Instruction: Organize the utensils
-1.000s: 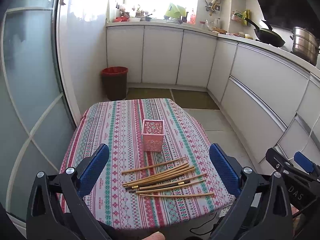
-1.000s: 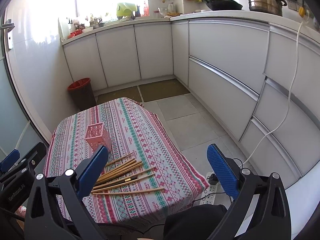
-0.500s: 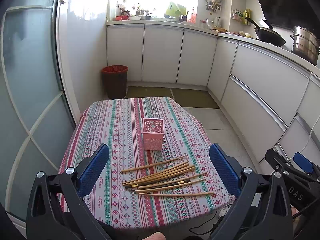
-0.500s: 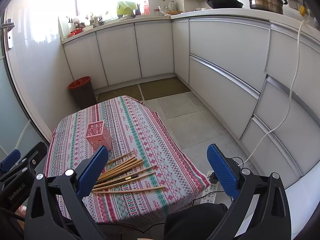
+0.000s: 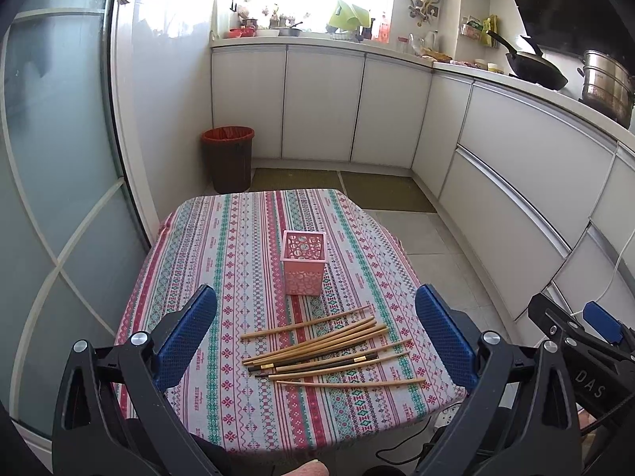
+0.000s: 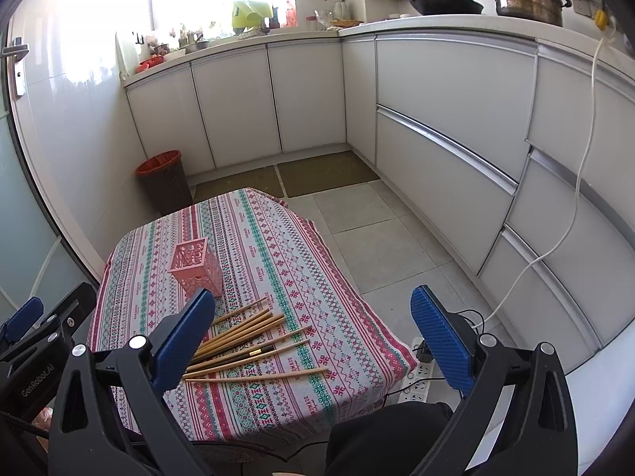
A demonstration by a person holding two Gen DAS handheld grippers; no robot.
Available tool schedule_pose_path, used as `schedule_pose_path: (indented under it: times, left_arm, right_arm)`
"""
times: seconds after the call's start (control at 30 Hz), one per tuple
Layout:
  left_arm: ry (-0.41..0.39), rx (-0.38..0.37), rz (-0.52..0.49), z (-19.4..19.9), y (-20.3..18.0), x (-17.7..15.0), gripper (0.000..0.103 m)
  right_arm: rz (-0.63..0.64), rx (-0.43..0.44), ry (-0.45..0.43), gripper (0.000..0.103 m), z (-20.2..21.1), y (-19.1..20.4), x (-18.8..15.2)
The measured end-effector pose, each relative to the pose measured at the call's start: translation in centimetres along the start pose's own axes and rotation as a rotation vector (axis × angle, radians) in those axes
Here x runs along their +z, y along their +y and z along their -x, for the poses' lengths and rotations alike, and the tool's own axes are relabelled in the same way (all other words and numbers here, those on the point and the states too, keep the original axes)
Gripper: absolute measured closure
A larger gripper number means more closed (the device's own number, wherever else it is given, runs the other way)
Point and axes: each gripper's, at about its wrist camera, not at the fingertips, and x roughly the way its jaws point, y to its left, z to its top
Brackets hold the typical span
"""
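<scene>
1. While both grippers hung above the near edge of the tabletop, nothing was yet held: the left gripper [image 5: 316, 341] had its blue pads spread wide and empty, and the right gripper [image 6: 313, 337] was likewise released, empty between its pads.
2. Chopsticks [image 5: 323, 347] lay in a loose fan on the patterned tablecloth [image 5: 222, 261], close to the near edge and toward the near right corner. Most were pale bamboo; one or two were dark with a gold band. Several touched or crossed, so none was ready to lift singly.
3. Pink openwork holder [image 5: 303, 262] stood upright near the tabletop's middle, just beyond the chopsticks, its mouth open upward, presumably the place they were meant to go.
4. Judged: wide pads suited an approach; the task looked unstarted, the holder apparently empty.
5. Risk judged: thin round sticks could roll or slip when pinched.
</scene>
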Motion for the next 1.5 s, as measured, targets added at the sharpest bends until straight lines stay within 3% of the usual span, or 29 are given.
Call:
schedule_pose_path:
  times: [0.83, 0.93, 1.07, 1.2, 1.27, 1.33, 1.4, 1.5]
  left_arm:
    - [0.028, -0.004, 0.005, -0.7, 0.1, 0.1, 0.007]
    - [0.112, -0.029, -0.012, -3.3, 0.2, 0.3, 0.007]
    - [0.314, -0.127, -0.08, -9.2, -0.9, -0.4, 0.007]
    - [0.517, -0.183, -0.173, -15.3, -3.0, -2.7, 0.007]
    - [0.56, -0.199, -0.203, -17.5, -4.1, -3.2, 0.007]
    - [0.607, -0.268, -0.222, -19.6, -5.4, -3.1, 0.007]
    - [0.672, -0.354, -0.211, -21.5, -6.5, -2.8, 0.007]
    - [0.712, -0.384, -0.225, -24.8, -7.9, -1.8, 0.007]
  right_arm:
    - [-0.025, 0.003, 0.013, 0.007, -0.4, -0.3, -0.1]
    - [-0.087, 0.04, 0.041, 0.007, -1.4, -1.6, -0.2]
    - [-0.187, 0.058, 0.081, 0.007, -4.3, -4.6, -0.6]
    - [-0.317, 0.135, 0.226, 0.007, -9.7, -8.3, -2.0]
    - [-0.385, 0.201, 0.309, 0.007, -12.3, -9.8, -3.3]
    - [-0.457, 0.234, 0.371, 0.007, -14.7, -10.9, -4.9]
    - [-0.496, 0.246, 0.41, 0.007, -16.6, -11.6, -6.0]
    - [-0.491, 0.245, 0.432, 0.007, -18.6, -11.9, -7.3]
